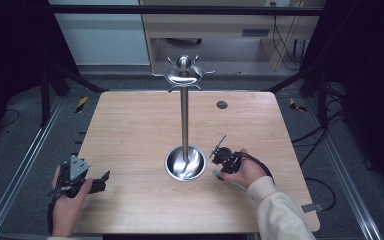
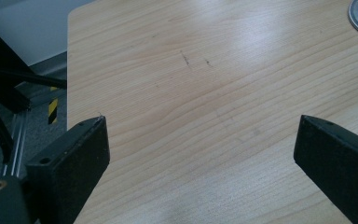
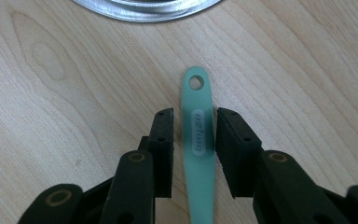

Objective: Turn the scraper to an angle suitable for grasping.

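Here the right gripper (image 3: 195, 140) is hovering over a pale green handle (image 3: 198, 154) that is lying flat on the wooden table (image 1: 130, 130). The handle is a slim, flat strip with a rounded end, a round hole (image 3: 196, 83) punched near that end, and an oval embossed mark partway down its length; the lettering is too blurred to read. It is running between the two black jaws, which are standing narrowly apart on either side of it, with a thin gap showing at each side, so nothing is being clamped. The handle's holed end is pointing toward the rim of a polished steel base dish (image 1: 185, 164), just beside it; a steel pole (image 1: 184, 120) is rising from that dish. The left gripper (image 2: 200, 140) is resting wide apart over bare wood.
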`<state>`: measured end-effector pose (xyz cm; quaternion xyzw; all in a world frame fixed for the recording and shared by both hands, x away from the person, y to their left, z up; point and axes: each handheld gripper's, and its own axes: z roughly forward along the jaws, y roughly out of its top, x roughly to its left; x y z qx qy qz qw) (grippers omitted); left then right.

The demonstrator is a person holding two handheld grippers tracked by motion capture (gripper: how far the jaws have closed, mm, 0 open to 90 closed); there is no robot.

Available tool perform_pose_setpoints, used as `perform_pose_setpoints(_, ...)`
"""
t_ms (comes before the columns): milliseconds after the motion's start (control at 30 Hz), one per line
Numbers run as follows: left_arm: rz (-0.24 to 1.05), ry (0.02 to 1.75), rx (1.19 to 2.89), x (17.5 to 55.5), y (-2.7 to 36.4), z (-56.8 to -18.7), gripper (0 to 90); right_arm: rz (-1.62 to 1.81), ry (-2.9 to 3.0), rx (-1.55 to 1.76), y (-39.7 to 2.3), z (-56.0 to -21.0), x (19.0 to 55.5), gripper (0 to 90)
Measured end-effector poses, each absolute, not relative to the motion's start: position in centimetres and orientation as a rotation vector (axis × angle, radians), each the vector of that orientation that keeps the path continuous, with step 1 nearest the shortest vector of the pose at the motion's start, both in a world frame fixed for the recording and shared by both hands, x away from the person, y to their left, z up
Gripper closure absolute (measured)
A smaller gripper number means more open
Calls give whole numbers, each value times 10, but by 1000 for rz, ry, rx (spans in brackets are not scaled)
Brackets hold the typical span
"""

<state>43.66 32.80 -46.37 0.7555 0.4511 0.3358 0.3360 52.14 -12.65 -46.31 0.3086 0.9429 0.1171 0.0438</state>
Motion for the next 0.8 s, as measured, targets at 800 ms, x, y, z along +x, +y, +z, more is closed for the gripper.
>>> perform_pose_setpoints(800,874,1175,1977,437,328,-464,32,320,2884,936,-126,-466,522,740)
